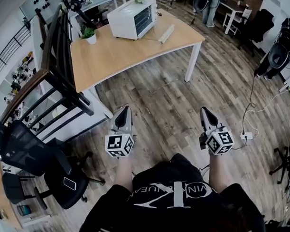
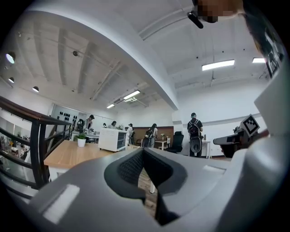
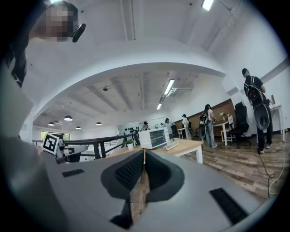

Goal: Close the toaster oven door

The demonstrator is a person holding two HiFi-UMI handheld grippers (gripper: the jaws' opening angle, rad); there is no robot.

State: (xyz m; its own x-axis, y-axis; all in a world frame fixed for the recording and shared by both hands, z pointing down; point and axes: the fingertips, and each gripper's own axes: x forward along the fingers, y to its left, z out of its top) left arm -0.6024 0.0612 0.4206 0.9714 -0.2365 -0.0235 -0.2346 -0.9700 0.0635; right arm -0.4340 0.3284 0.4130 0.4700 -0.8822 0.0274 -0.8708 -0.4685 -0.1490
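While grippers (image 1: 125, 109) (image 1: 203, 109) shut — oven (image 1: 132, 18) prob. closed.

A big, bright, open workroom.
Grey-brown plank floor (image 1: 163, 103) runs under a pale wooden table (image 1: 114, 57) on white legs. A black office chair (image 1: 32, 155) and a dark slatted rack (image 1: 59, 54) stand to its left. Strip lights (image 2: 218, 65) glow on the white ceiling (image 2: 90, 59), and people (image 3: 208, 118) stand at the far end.

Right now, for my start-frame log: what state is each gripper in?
Left gripper: closed, empty.
Right gripper: closed, empty.
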